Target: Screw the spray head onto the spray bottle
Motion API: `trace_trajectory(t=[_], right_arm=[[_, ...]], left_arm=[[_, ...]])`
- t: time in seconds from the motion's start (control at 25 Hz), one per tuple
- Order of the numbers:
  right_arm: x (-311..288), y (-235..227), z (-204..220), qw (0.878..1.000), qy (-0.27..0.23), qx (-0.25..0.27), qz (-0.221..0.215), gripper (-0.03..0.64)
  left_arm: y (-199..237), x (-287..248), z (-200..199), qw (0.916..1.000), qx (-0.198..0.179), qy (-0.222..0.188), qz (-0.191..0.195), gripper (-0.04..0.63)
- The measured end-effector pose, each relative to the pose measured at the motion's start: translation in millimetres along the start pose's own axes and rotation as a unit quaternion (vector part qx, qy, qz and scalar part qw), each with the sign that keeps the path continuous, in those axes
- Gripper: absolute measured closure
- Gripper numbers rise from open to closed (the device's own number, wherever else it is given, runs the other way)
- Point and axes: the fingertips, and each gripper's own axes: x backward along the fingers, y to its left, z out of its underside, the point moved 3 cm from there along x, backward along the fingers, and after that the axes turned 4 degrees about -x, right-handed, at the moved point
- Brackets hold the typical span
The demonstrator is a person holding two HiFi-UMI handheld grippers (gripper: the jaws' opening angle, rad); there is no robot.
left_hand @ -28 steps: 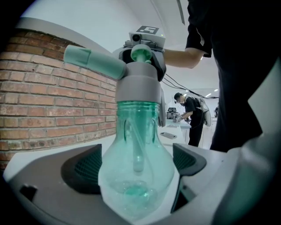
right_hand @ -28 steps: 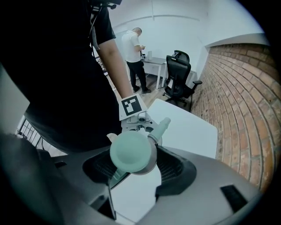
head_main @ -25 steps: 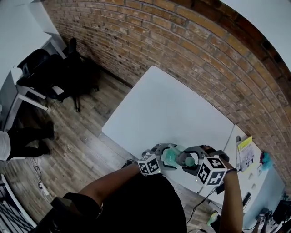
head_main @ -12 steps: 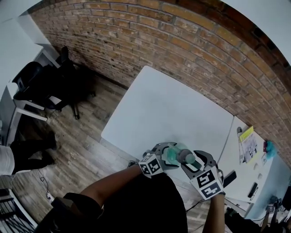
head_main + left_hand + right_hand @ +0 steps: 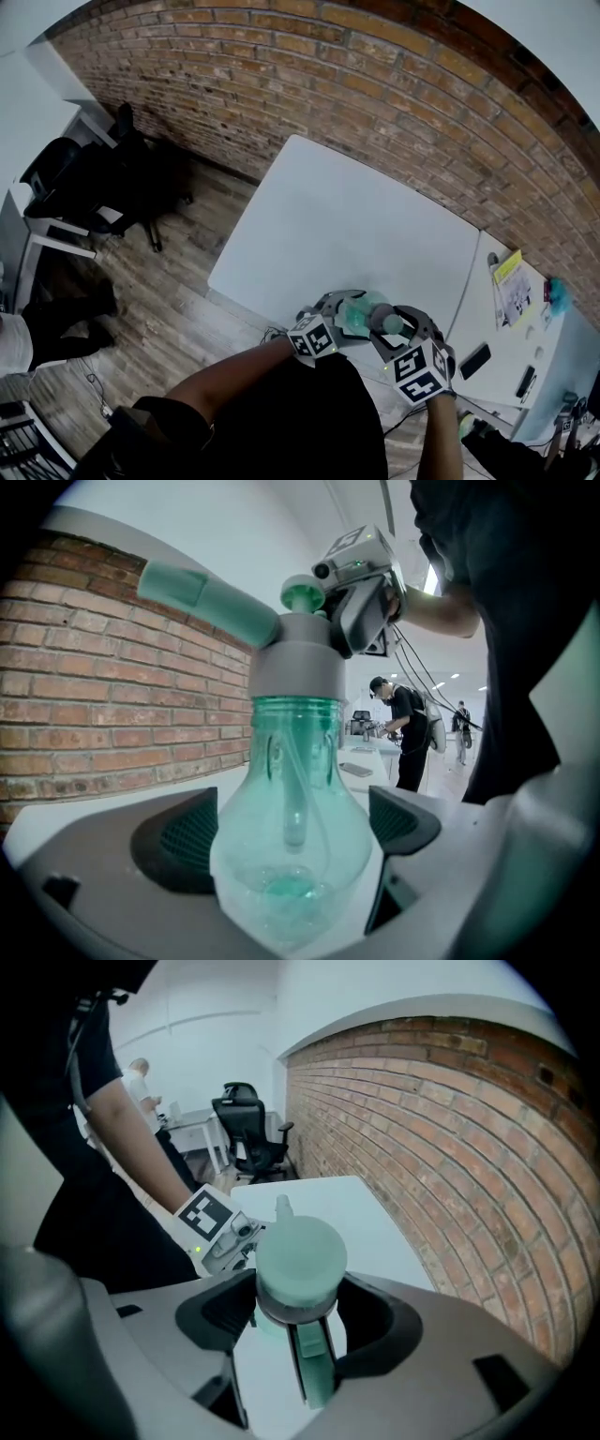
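Both jaws gripping | left gripper (image 5: 292, 829): spray bottle (image 5: 246, 855), tube (image 5: 292, 794) inside | right gripper (image 5: 300, 1314): spray head (image 5: 300, 1258)

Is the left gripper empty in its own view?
No, the left gripper has its jaws closed on the body of the green spray bottle, which stands upright between them.

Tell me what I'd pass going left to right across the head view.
Black office chair → left gripper holding the spray bottle → right gripper on the spray head → black phone → yellow booklet.
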Motion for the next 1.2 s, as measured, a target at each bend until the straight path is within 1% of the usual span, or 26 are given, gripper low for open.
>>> trace_trajectory(t=[0.12, 0.24, 0.44, 0.64, 0.84, 0.92, 1.0, 1.04, 1.12, 1.2], right_arm=[[-0.8, 2.5, 1.3, 0.997, 0.02, 0.071, -0.027, 0.351], [-2.7, 2.1, 1.6, 0.988, 0.045, 0.133, -0.062, 0.351], [-4.1, 1.2, 1.7, 0.961, 0.079, 0.241, -0.111, 0.351], [-4.6, 2.8, 1.8, 0.926, 0.101, 0.336, -0.141, 0.351], [-5.6, -0.2, 1.8, 0.899, 0.115, 0.387, -0.169, 0.347], [-5.3, 0.7, 1.8, 0.891, 0.114, 0.403, -0.174, 0.345], [-5.1, 1.7, 1.7, 0.89, 0.108, 0.407, -0.176, 0.345], [-5.3, 1.7, 1.4, 0.893, 0.104, 0.402, -0.176, 0.345], [-4.3, 0.2, 0.8, 0.904, 0.095, 0.38, -0.172, 0.345], [2.0, -2.9, -1.5, 0.919, 0.074, 0.35, -0.165, 0.345]], left_arm=[[-0.9, -0.1, 0.0, 1.0, 0.0, -0.002, -0.001, 0.106], [-1.3, -0.2, 0.2, 1.0, -0.001, 0.001, -0.002, 0.106], [-0.9, -0.8, 0.6, 0.9999, -0.001, 0.005, -0.01, 0.106], [-1.5, -0.9, 0.4, 0.9999, 0.001, 0.005, -0.016, 0.106], [-1.5, -1.0, 0.8, 0.9996, 0.004, 0.009, -0.028, 0.106], [-2.2, -1.2, 0.4, 0.9993, 0.007, 0.011, -0.035, 0.106], [-2.7, -0.6, 0.2, 0.9991, 0.008, 0.014, -0.039, 0.106], [-2.7, -0.1, 0.3, 0.999, 0.008, 0.016, -0.04, 0.106], [-2.4, 0.3, 0.2, 0.9989, 0.007, 0.02, -0.041, 0.106], [-2.6, -0.2, -0.4, 0.9989, 0.007, 0.022, -0.041, 0.106]])
